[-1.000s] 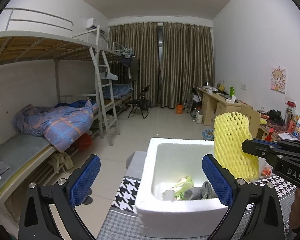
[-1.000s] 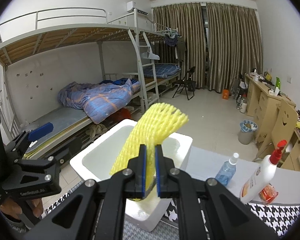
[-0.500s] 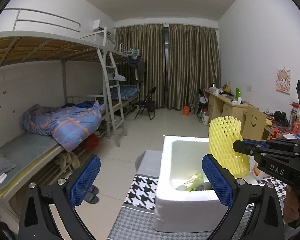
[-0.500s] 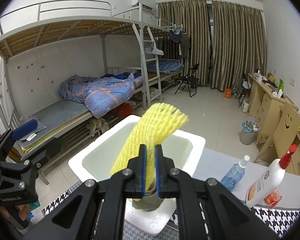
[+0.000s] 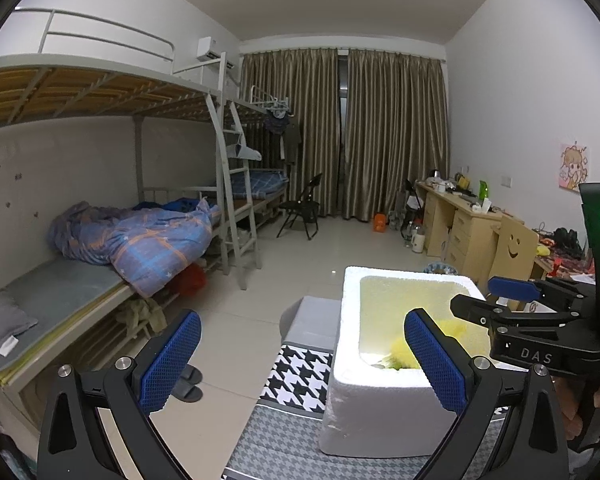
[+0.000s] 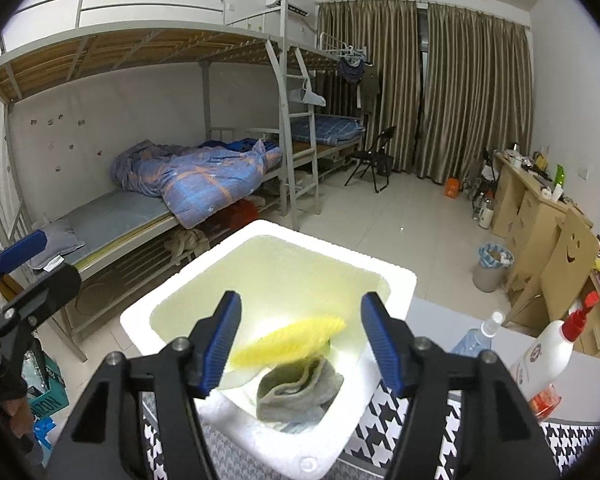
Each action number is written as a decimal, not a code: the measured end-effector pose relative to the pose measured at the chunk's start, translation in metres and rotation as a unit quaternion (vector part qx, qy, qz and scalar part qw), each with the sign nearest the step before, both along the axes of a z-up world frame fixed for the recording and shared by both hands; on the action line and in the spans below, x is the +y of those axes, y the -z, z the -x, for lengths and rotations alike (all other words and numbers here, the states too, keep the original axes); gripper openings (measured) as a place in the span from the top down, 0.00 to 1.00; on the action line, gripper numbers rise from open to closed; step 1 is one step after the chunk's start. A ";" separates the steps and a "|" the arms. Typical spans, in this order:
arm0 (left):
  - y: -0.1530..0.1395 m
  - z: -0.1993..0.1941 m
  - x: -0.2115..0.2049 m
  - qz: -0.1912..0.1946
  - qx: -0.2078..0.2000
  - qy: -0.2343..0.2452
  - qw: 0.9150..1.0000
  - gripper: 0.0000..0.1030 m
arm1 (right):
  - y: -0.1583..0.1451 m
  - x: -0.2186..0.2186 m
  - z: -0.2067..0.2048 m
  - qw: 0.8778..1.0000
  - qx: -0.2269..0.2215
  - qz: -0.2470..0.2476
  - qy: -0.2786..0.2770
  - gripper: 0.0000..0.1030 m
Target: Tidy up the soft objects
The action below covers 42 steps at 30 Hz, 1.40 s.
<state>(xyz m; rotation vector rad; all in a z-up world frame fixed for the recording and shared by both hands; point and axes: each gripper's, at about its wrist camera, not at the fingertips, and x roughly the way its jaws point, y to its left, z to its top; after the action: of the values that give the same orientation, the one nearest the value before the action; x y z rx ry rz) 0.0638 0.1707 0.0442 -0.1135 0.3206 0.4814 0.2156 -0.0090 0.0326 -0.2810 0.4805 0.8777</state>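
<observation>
A white foam box [image 6: 384,280] [image 5: 352,292] stands on a houndstooth cloth [image 5: 300,372]. Inside it lies a yellow foam net [image 6: 288,340] [image 5: 400,348], blurred, on top of a grey cloth [image 6: 300,388]. My right gripper [image 6: 300,340] hangs over the box with its jaws opening; the net lies below them, free of the pads. In the left wrist view it [image 5: 488,300] reaches in from the right over the box rim. My left gripper [image 5: 300,360] stands open and empty left of the box, above the cloth's left edge.
A white pump bottle [image 6: 548,356] and a clear spray bottle [image 6: 476,336] stand on the table right of the box. A bunk bed [image 5: 100,280] fills the left side, desks [image 5: 460,224] the right wall. Slippers [image 5: 188,384] lie on the floor.
The right gripper's jaws have parted and the yellow foam net has dropped from between them into the box. In the left wrist view the box has shifted right and farther off.
</observation>
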 end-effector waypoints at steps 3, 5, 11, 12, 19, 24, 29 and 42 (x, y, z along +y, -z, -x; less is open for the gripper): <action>-0.001 0.003 -0.002 -0.002 -0.001 -0.001 1.000 0.01 | -0.003 -0.003 0.006 1.000 -0.014 0.003 0.001 0.34; -0.001 0.004 -0.002 0.000 -0.002 0.000 1.000 0.01 | -0.005 -0.006 0.010 1.000 -0.018 0.003 0.001 0.32; -0.004 0.009 -0.011 0.002 -0.007 0.005 1.000 0.01 | -0.010 -0.021 0.019 1.000 -0.022 -0.006 0.001 0.31; -0.004 0.010 -0.014 0.001 -0.008 0.009 1.000 0.01 | -0.011 -0.024 0.021 1.000 -0.021 -0.009 0.001 0.31; -0.008 0.018 -0.028 0.002 -0.014 0.024 1.000 0.01 | -0.015 -0.045 0.033 0.999 -0.020 -0.028 0.007 0.26; -0.011 0.024 -0.040 0.002 -0.016 0.040 0.999 0.01 | -0.017 -0.058 0.042 0.999 -0.029 -0.042 0.018 0.24; -0.014 0.027 -0.051 -0.003 -0.022 0.054 0.998 0.01 | -0.018 -0.076 0.051 0.997 -0.033 -0.064 0.024 0.13; -0.015 0.042 -0.091 -0.023 -0.044 0.096 0.994 0.01 | -0.015 -0.128 0.080 0.992 -0.057 -0.100 0.055 0.01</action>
<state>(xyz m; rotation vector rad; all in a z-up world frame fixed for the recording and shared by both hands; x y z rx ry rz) 0.0218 0.0798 0.0596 -0.0587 0.2323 0.2916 0.1353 -0.1366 0.0476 -0.1192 0.2960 0.7913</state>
